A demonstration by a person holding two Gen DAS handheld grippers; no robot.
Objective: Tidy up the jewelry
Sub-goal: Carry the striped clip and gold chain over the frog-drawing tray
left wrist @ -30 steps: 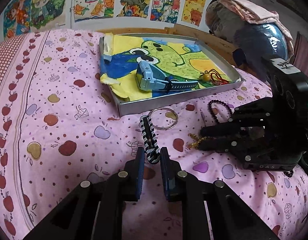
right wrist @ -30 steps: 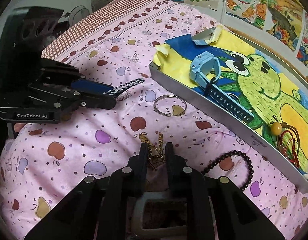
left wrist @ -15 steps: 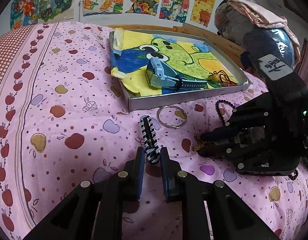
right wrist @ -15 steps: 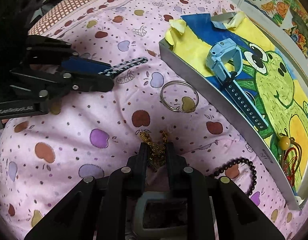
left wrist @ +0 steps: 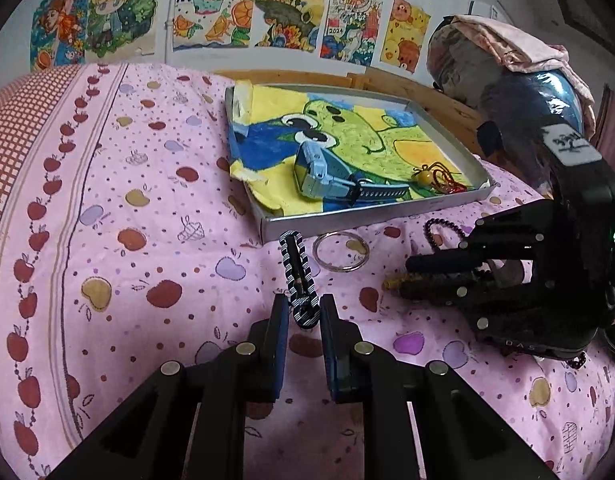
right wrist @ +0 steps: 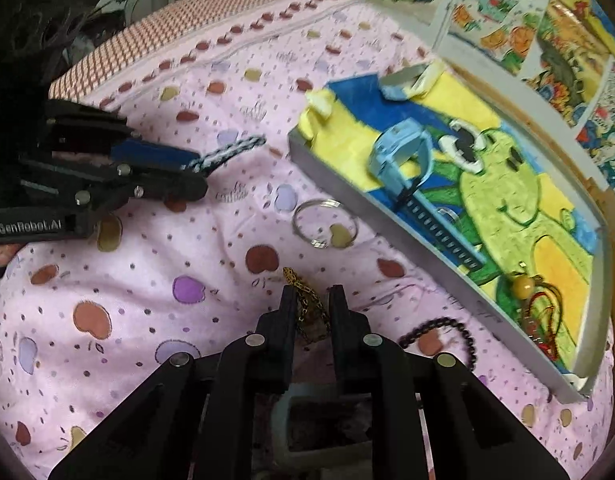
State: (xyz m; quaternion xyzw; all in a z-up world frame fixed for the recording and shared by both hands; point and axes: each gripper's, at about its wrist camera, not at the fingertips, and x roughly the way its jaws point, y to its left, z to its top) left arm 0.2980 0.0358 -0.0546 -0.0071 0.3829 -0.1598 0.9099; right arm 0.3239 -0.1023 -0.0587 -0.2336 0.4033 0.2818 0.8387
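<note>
Right now both grippers are loaded: left gripper (left wrist: 300, 312) pinches the near end of a black-and-white striped bracelet (left wrist: 297, 268), rest of it lying out toward 12 o'clock on the pink bedspread (left wrist: 119, 208), tip near the tray wall. Right gripper (right wrist: 312, 305) is pinched on a gold chain (right wrist: 305, 300), bunched btwn the fingers w/ a short tail poking out at 12 on the bedspread. Both look light and limp, so no stiffness to rely on: lifted, they'll prob. dangle and swing, and the chain could slip thru if only a few links are caught, so best gripped mid-bunch. Striped one looks woven, grippier, and an end hold seems fine. Shallow tray (left wrist: 371, 218) w/ frog drawing sits at 12–1 in left view, already holding a blue watch (left wrist: 327, 178) and a red cord w/ yellow bead (left wrist: 435, 174). Left loose on the bedspread: metal ring (right wrist: 324, 224), stiff, thin, flat, prob. fiddly to pinch by its rim; dark bead bracelet (right wrist: 439, 332) at 3 of the right gripper, floppy but knobbly.
</note>
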